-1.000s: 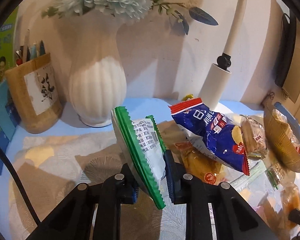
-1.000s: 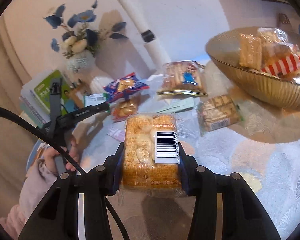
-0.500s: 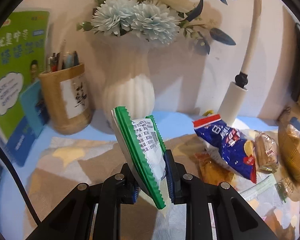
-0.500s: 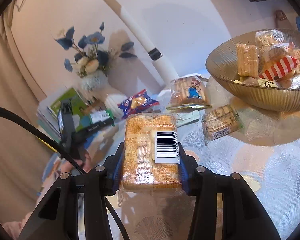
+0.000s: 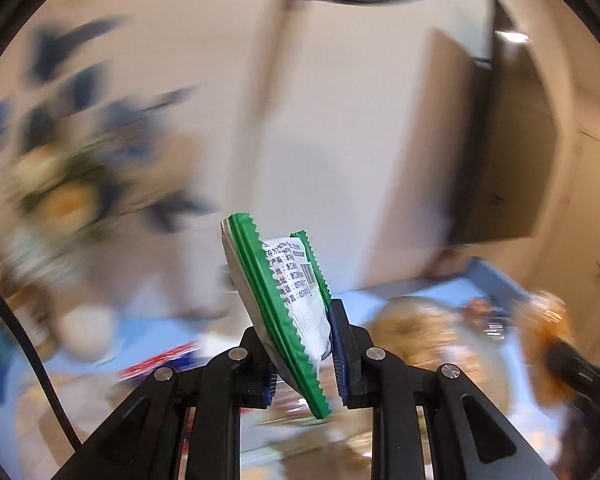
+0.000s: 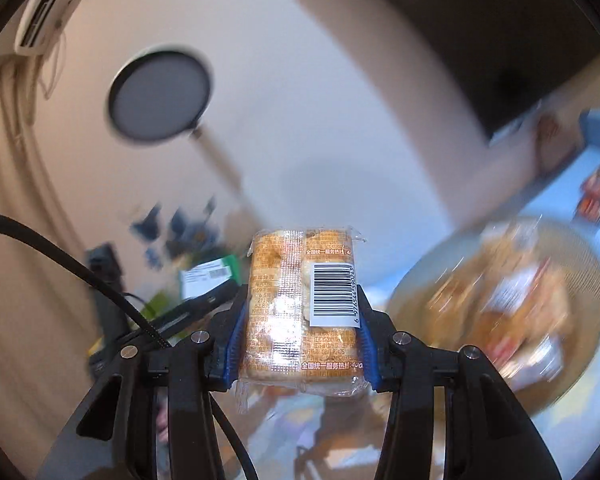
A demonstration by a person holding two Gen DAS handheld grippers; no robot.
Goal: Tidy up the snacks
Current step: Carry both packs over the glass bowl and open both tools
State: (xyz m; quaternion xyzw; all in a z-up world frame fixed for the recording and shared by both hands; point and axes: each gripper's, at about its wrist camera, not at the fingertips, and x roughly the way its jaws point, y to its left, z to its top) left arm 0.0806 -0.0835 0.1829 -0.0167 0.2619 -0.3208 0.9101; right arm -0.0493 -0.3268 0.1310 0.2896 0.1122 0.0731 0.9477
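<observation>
My left gripper [image 5: 302, 354] is shut on a green-and-white snack packet [image 5: 278, 300], which stands tilted between the blue pads. In the right wrist view my right gripper [image 6: 300, 338] is shut on an orange cracker pack with a barcode label [image 6: 300, 312]. A glass bowl of snacks [image 6: 496, 316] lies blurred to the right of that pack. The same bowl [image 5: 428, 336] shows blurred to the right in the left wrist view. The left gripper with its green packet [image 6: 210, 280] also appears at the left in the right wrist view.
A vase of blue and white flowers [image 5: 64, 200] stands blurred at the left. A round lamp head on a white arm [image 6: 160, 96] hangs over the table. A dark cabinet [image 5: 500, 140] is on the wall at right. Loose snack packets [image 5: 160, 364] lie on the blue table.
Both grippers have risen and swung toward the bowl, each keeping its packet. The views now show more wall and the lamp head, and the background is smeared by motion.
</observation>
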